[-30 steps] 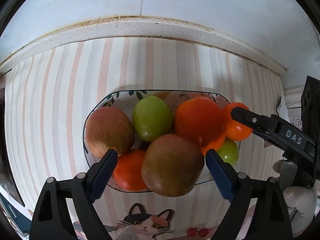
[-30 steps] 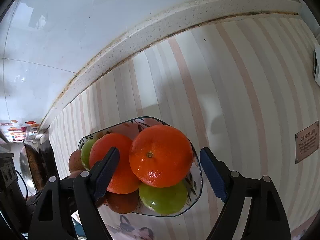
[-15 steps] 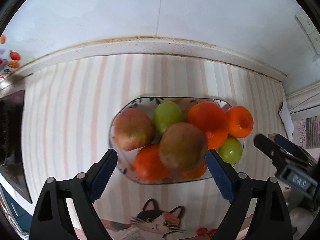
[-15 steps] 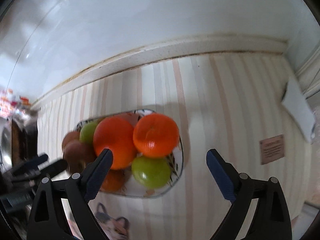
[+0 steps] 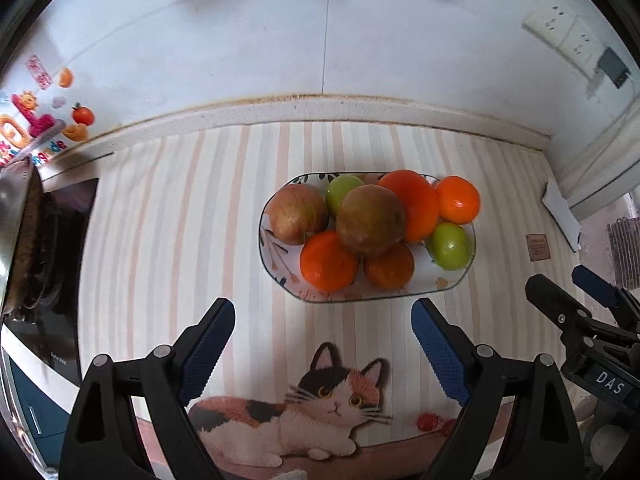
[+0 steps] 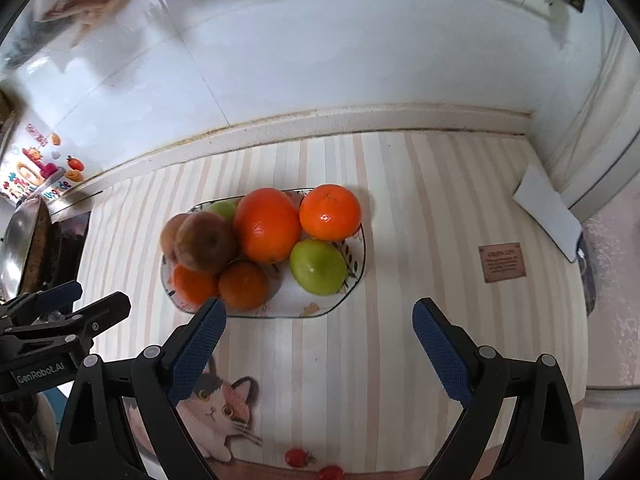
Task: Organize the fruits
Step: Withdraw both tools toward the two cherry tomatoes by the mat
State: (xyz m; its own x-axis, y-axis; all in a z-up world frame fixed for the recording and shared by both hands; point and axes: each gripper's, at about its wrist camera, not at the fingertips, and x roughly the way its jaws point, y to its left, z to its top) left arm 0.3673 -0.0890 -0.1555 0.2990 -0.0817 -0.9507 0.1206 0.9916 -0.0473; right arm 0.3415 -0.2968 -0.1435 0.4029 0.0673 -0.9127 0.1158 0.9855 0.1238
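Fruits are being held in a patterned oval plate (image 5: 280, 276) that is resting on the striped mat (image 5: 160, 220) covering the worktop, near the wall. A large brown-red fruit (image 5: 370, 220) is being carried on top of the pile, with a second brown-red fruit (image 5: 296, 214) lying at the plate's left end. A green fruit (image 5: 342, 192) is being partly hidden behind them. A large orange (image 5: 416, 204) is sitting just right of the top fruit, and a smaller orange (image 5: 458, 200) is touching it at the plate's right end. Two more oranges (image 5: 328, 260) are lying along the near edge, and a second green fruit (image 5: 450, 246) is resting at the near right.

The left claw (image 5: 322, 344) is being held above the mat, short of the plate, with its blue-padded jaws spread apart and nothing between them. The right claw (image 6: 320, 346) is likewise being held back from the plate, jaws spread wide and gripping nothing.

A cat picture (image 5: 320, 404) is printed on the mat's near edge. A dark stove (image 5: 48, 260) is standing at the left, and a white paper (image 6: 548, 212) is lying at the right corner.
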